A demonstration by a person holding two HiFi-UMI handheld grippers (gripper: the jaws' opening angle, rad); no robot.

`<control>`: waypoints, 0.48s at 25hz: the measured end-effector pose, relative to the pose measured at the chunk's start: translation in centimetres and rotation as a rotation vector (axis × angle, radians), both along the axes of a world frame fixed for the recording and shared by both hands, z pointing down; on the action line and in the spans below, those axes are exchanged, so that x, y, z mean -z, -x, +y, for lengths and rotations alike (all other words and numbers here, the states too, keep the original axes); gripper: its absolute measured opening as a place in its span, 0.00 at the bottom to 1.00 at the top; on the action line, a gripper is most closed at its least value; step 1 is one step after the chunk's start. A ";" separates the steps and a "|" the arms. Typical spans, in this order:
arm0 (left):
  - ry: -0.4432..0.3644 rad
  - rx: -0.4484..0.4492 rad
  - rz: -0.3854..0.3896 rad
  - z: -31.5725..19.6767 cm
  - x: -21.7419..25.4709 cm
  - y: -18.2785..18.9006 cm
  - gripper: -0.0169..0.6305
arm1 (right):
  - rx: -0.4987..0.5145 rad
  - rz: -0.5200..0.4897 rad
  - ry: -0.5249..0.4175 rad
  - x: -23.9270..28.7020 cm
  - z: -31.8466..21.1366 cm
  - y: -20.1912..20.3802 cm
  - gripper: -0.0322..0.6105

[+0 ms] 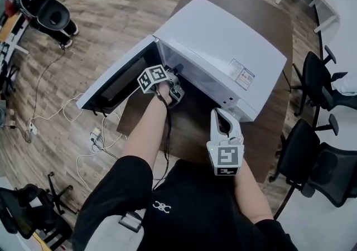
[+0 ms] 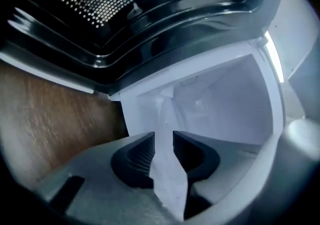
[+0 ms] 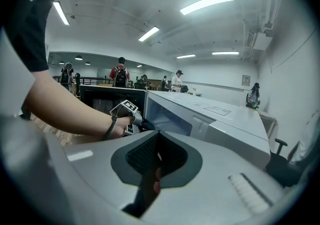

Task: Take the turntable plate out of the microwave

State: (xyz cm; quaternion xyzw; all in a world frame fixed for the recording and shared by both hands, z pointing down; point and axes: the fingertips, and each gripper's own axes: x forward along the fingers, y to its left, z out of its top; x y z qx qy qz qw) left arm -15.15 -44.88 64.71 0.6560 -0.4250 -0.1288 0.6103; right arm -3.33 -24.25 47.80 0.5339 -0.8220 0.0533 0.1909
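Observation:
A white microwave [image 1: 223,43] stands on a brown table [image 1: 262,10], its door [image 1: 120,74] swung wide open to the left. My left gripper [image 1: 175,91] is at the mouth of the cavity, rolled on its side. In the left gripper view its jaws [image 2: 165,141] stand open and face the white cavity [image 2: 225,104]. A pale glassy strip shows in the gap; I cannot tell whether it is the turntable plate's rim. My right gripper [image 1: 221,113] hovers in front of the microwave's control side. Its jaws [image 3: 157,141] are shut on nothing.
Black office chairs [image 1: 318,82] crowd the table's right side. White cables and a power strip [image 1: 95,135] lie on the wooden floor below the open door. In the right gripper view people [image 3: 120,74] stand far back in the room.

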 end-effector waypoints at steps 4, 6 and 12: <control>0.022 0.016 0.018 -0.8 0.0 0.0 0.19 | -0.002 0.013 -0.002 0.0 -0.3 0.1 0.06; 0.029 0.017 0.013 -1.1 -0.1 -0.1 0.19 | 0.002 0.024 -0.004 0.0 -0.4 0.2 0.06; 0.049 0.008 0.012 -1.4 -0.1 -0.7 0.18 | 0.008 0.045 -0.008 0.0 -0.7 0.2 0.06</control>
